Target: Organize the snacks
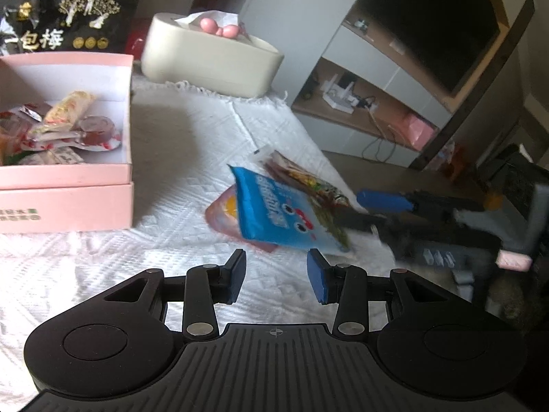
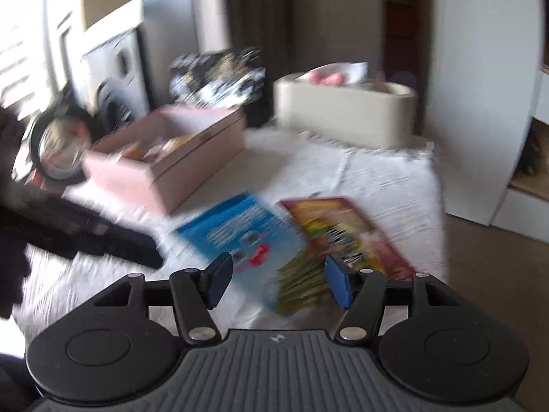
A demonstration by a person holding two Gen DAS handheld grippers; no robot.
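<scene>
Packets are lying overlapped on the cloth-covered surface beside the pink box, the blue pouch looking light, limp and slick, best pinched at a sealed edge, while the left tool and right tool are both hovering open, gripping nothing.

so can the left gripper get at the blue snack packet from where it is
Probably yes. The left gripper is open and empty, just short of the blue packet, with only bare white cloth between. The right gripper already reaches in from the far side, so they might crowd each other.
</scene>
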